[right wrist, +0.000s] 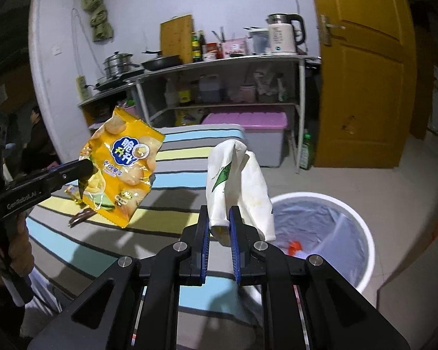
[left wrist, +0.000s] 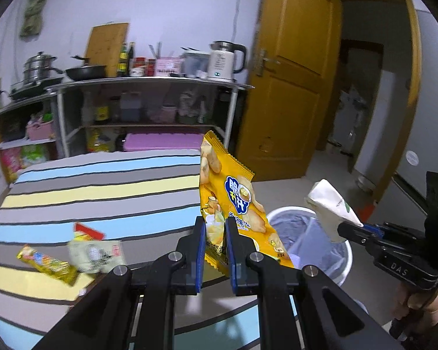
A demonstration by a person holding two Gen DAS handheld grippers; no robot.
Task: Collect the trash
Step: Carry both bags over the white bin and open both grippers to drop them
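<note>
My left gripper (left wrist: 214,227) is shut on a yellow chip bag (left wrist: 233,201) and holds it in the air at the striped bed's edge, beside the bin; the bag also shows in the right wrist view (right wrist: 119,166). My right gripper (right wrist: 219,218) is shut on a crumpled white paper bag (right wrist: 239,183) with a green mark, held above the left rim of the white trash bin (right wrist: 362,227). The bin has a bluish liner and an orange scrap inside. From the left wrist view the paper bag (left wrist: 330,207) hangs over the bin (left wrist: 344,262).
A yellow snack wrapper (left wrist: 48,264), a white packet (left wrist: 96,255) and a red-edged wrapper (left wrist: 87,232) lie on the striped bed (left wrist: 102,192). A dark wrapper (right wrist: 80,215) lies on the bed. Metal kitchen shelves (left wrist: 149,87), a purple-lidded box (right wrist: 248,122) and an open wooden door (left wrist: 292,81) stand behind.
</note>
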